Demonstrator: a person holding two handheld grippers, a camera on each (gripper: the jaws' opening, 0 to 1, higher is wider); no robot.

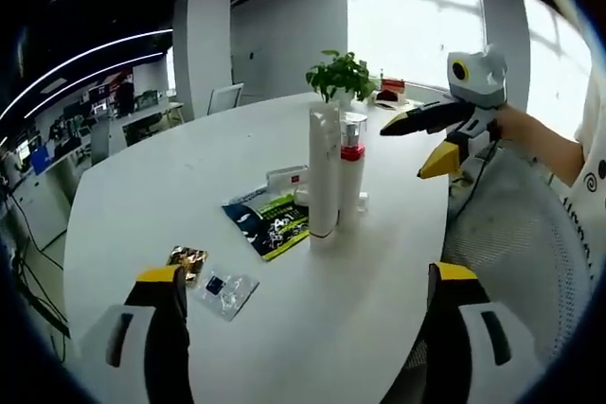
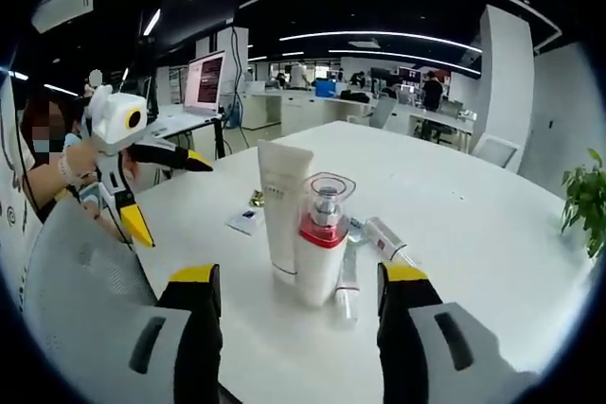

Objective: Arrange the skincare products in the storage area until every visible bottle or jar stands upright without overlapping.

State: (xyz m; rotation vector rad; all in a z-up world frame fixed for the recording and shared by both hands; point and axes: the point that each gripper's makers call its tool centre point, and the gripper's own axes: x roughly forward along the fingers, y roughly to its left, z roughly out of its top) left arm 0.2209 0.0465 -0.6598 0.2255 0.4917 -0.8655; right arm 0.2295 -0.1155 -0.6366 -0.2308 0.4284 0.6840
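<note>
Right tool (image 2: 298, 290) jaws stand apart, empty, just short of the pump bottle (image 2: 322, 243) and tall tube (image 2: 282, 210), both upright and touching on the white counter (image 2: 454, 205). Left tool (image 1: 308, 295) likewise apart, farther back.

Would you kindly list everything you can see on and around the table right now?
Tall tube: one, white, upright at the table's near edge.
Pump bottle: one, white with red collar and clear cap, upright beside the tube.
Small tubes: two or three, white, lying behind the bottle.
Sachet: one, green and blue, flat beside the tube.
Small packets: two, gold and clear, flat.
Potted plant: one, green, far side.
Table: one, white.
Chair: one, grey mesh.
Left gripper: yellow-tipped, open, empty.
Right gripper: yellow-tipped, open, empty.
</note>
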